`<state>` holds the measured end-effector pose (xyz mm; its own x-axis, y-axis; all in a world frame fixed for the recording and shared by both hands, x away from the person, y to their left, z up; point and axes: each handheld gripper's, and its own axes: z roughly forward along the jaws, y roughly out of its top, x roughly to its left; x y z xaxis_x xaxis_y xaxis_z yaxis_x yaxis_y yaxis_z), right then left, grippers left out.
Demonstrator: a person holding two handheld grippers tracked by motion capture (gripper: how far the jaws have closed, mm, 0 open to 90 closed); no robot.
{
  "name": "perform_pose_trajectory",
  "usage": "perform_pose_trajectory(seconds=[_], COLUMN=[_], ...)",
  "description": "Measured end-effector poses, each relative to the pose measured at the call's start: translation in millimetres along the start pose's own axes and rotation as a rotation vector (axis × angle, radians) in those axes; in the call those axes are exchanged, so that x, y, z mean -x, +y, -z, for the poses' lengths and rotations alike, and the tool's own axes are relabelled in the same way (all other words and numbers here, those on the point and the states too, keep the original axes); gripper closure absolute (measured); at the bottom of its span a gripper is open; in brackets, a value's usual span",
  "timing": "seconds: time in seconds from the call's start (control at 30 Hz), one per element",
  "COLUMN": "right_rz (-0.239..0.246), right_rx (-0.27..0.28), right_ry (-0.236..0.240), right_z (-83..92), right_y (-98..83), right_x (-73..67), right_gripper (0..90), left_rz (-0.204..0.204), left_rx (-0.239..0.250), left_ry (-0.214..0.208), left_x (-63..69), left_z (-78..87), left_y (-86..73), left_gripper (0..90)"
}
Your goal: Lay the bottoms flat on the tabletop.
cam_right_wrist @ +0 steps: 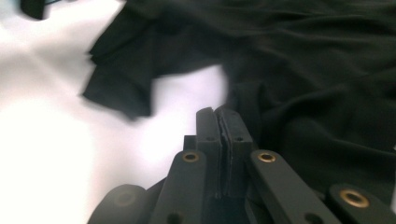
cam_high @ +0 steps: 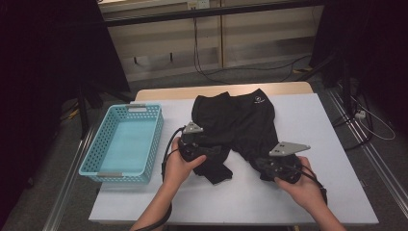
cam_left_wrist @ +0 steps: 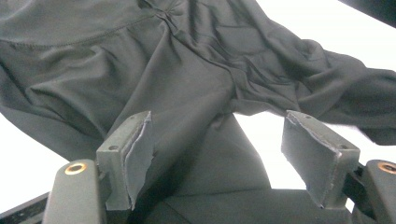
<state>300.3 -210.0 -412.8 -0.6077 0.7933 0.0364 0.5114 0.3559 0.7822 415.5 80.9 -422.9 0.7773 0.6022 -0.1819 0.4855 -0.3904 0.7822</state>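
Black shorts lie spread flat on the white tabletop, to the right of the blue basket. The waistband points to the far edge, with a small white logo near it. Both legs reach toward the near edge, the left one crumpled and folded over at its hem.

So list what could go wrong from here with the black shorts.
1. The left gripper stands open over a leg of the black shorts; closing there may pinch only a loose fold, which could slip.
2. The right gripper is shut at the other leg's hem; whether cloth is caught cannot be told, so a lift might leave that side behind.
3. The blue basket sits close; dragged cloth could nudge it.
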Motion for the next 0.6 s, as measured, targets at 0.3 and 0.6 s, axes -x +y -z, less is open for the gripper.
perform_pose_trajectory(seconds=[0.3, 0.6], right_rz=[-0.009, 0.029], right_rx=[-0.058, 0.0], right_ry=[-0.105, -0.069], right_z=[0.7, -14.4], right_y=[-15.9, -0.3], right_x=[28.3, 15.3], right_gripper=[68.6, 64.2], left_rz=[-0.001, -0.001], left_rx=[-0.009, -0.018], left_ry=[0.001, 0.003], left_x=[-0.5, -0.5], left_z=[-2.6, -3.4], left_y=[-1.4, -3.0], left_gripper=[26.0, 25.7])
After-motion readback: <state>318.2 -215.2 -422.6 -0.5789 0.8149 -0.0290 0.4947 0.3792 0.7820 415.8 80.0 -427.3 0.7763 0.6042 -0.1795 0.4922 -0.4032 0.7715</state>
